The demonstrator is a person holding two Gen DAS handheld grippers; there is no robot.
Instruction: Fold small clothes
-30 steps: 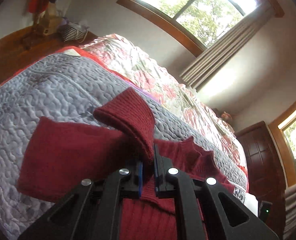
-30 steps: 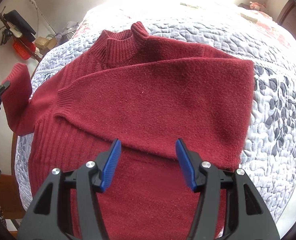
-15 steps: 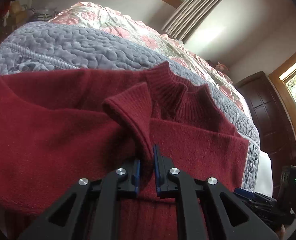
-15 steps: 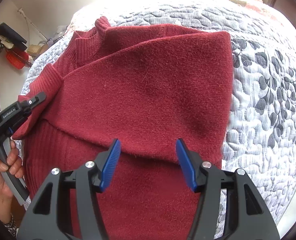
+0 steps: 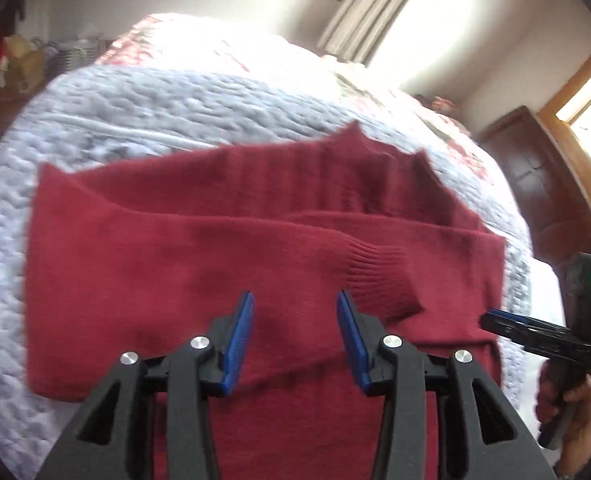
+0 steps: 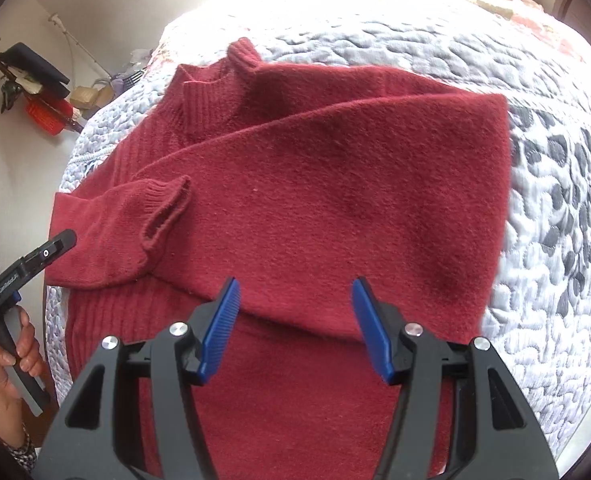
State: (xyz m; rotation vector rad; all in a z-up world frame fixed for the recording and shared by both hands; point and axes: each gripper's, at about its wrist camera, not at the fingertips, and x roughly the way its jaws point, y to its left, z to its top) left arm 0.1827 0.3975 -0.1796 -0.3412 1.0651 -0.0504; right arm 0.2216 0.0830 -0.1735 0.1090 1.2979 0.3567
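A dark red sweater (image 6: 335, 208) lies flat on a bed's grey quilt (image 6: 555, 240), both sleeves folded across its chest, one ribbed cuff (image 6: 163, 208) resting on top. The left tool (image 5: 293, 336) and the right tool (image 6: 295, 328) hover just above the knit, each with blue pads spread apart and empty. A hand (image 6: 11, 364) grips the left tool's handle.

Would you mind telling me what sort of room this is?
Most likely a bedroom: the red sweater lies on a quilted bed cover, with a curtained window and a dark wooden cabinet behind.
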